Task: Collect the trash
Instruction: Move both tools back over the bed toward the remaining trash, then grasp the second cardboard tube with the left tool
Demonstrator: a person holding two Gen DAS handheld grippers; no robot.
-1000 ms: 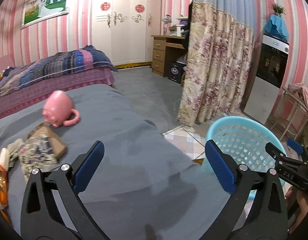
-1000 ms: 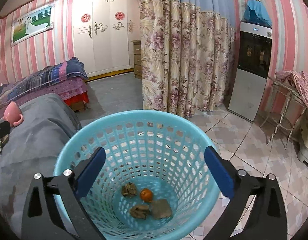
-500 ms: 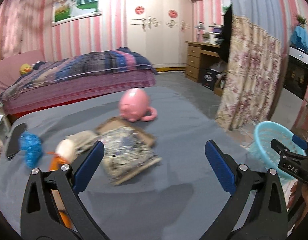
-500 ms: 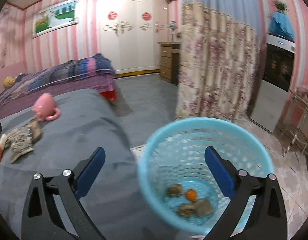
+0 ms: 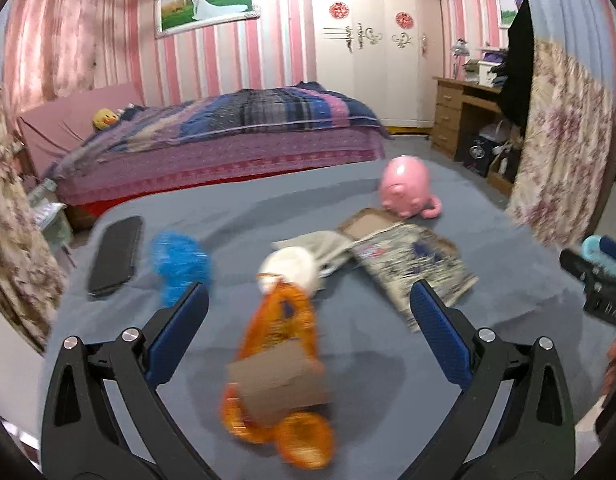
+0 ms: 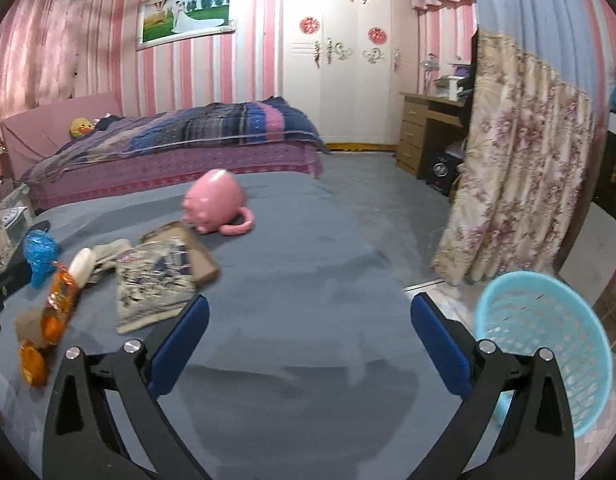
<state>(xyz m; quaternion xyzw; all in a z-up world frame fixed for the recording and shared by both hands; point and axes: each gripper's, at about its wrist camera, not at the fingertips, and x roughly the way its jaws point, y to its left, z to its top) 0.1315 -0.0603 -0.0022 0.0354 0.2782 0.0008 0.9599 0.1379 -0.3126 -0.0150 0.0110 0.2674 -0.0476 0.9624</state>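
On the grey bed (image 5: pixel 368 340), in the left wrist view, the left gripper (image 5: pixel 308 312) is seen spread wide and empty. An orange wrapper (image 5: pixel 281 320) with a cardboard piece (image 5: pixel 279 384) lies between its fingers, at 6 o'clock. In the right wrist view, the right gripper (image 6: pixel 308 324) is also wide and holds nothing; the blue basket (image 6: pixel 548 344) stands at 4 o'clock, the pink mug (image 6: pixel 215 206) at 11 o'clock.

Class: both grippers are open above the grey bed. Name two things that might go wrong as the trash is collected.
1. The orange wrapper and cardboard piece overlap, so the open left gripper may grab only one.
2. The blue basket stands off the bed edge, so a carried piece might drop on the floor.
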